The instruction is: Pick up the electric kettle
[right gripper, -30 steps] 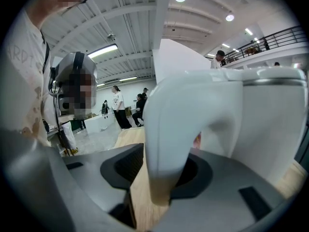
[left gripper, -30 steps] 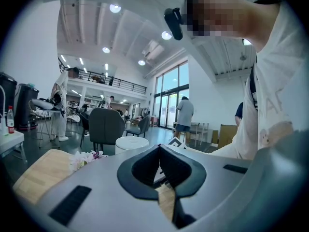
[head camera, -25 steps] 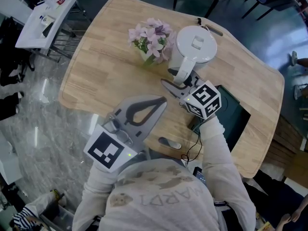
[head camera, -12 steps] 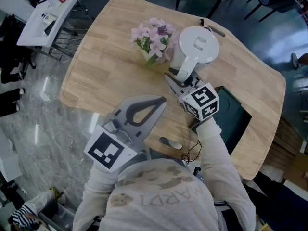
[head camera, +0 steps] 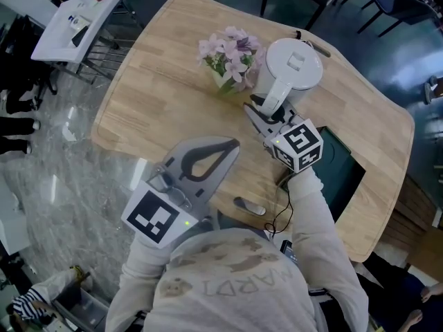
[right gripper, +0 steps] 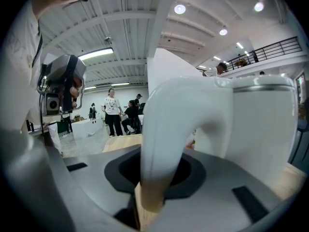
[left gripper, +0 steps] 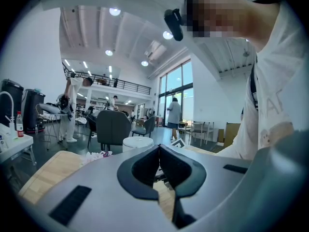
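Note:
A white electric kettle stands at the far side of the wooden table, its handle turned toward me. My right gripper has that handle between its jaws. In the right gripper view the handle fills the gap and the pads touch it, while the jaws are opening slightly. My left gripper hovers over the table's near edge, shut and empty, its tips meeting in the left gripper view. From there the kettle shows just past the jaws.
A small vase of pink flowers stands just left of the kettle. A dark flat panel lies on the table right of my right arm, with a thin black cable and a small grey object near the front edge. A white cart stands off to the left.
The right gripper's jaws stood spread wide at the kettle handle a second ago. They have since closed in on the handle. The left gripper has stayed put.

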### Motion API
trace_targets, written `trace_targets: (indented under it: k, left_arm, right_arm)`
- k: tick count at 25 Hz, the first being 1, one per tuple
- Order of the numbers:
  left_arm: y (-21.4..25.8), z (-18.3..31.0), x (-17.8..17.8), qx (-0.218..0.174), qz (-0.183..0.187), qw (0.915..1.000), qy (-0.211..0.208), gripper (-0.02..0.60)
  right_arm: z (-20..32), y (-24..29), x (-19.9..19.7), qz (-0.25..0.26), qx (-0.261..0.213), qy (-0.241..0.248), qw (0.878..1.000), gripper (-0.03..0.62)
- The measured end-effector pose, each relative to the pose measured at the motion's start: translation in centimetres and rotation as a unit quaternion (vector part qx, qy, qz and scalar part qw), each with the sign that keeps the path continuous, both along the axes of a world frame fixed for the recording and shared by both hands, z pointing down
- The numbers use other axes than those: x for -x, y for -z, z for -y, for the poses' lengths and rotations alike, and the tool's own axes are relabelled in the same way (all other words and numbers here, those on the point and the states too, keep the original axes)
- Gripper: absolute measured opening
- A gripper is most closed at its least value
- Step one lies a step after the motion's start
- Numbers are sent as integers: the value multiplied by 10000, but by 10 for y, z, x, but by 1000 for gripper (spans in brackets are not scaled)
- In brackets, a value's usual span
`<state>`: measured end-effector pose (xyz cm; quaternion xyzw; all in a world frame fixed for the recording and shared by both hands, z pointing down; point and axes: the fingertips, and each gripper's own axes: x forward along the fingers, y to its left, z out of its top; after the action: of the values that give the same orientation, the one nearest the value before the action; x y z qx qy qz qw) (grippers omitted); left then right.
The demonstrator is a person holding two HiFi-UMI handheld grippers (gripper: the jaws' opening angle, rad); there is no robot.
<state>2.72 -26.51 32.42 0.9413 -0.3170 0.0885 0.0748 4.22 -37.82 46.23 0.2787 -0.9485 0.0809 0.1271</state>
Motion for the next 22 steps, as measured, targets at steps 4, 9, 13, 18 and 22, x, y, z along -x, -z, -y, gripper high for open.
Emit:
trace_targets:
  k: [4,9,13,18,22]
  left_arm:
    - [2,-3,5,2,1,10000,52,12]
    - [8,-10,9,-92,-21,9999,35,12]
    - [15,-21,8,-168,-50,9998,-32,12]
    - [24,-40,10,-260,-102,9995,-136,12]
    - [28,-60,11,-354,-138,9989,-272,12]
  right_arm:
    - [3,9,-5,221,48,-158,9996,94]
    - [-5,31,-5,266,-95,-155,9995,94]
    - [-21,48,-2,187,-268,-93,9994,94]
    - [-51,75,3,250,-384,-47,9989,94]
    - [-81,94,8,289,-514,-44,9983,94]
